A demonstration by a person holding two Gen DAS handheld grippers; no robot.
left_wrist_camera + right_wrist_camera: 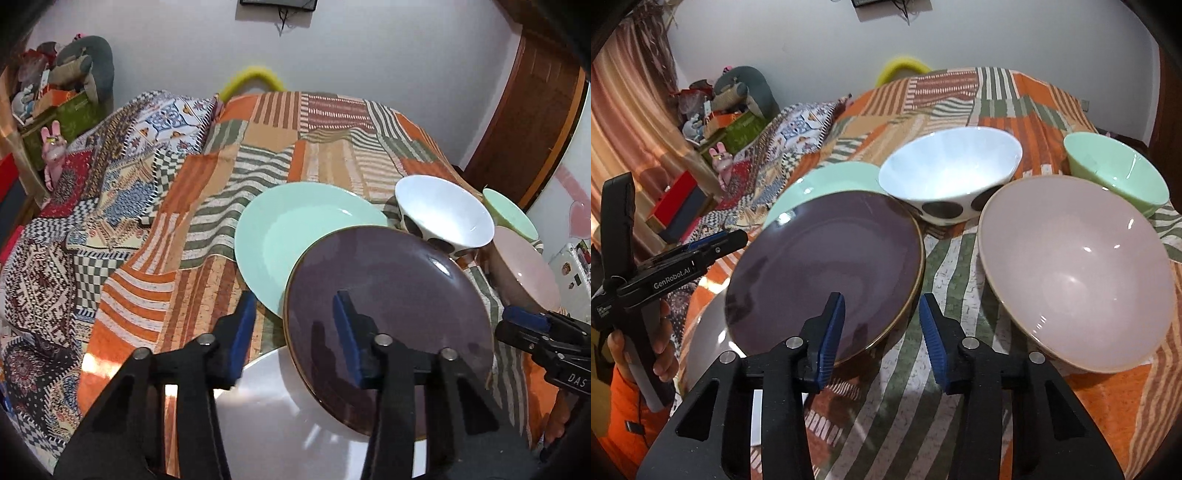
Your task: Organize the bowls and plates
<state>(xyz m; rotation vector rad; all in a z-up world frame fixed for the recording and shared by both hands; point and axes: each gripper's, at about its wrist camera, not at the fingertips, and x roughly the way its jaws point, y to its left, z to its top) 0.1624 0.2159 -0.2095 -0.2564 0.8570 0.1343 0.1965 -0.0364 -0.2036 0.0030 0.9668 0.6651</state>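
Plates: purple plate (388, 295) overlaps mint plate (295, 236) and white plate (280, 417) on bed; bowls right. Left claw (295, 332) wide open astride purple rim; right claw (882, 332) open, empty, beside same rim.

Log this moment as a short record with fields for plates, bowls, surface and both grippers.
plates: purple plate, tilted, overlapping a mint plate and a white plate
bowls: spotted bowl, pink bowl, mint bowl, all apart from each other
surface: striped cloth
left hand-held gripper: open, one finger over the purple plate, the other beside its rim
right hand-held gripper: open, straddling the purple plate's near rim, holding nothing
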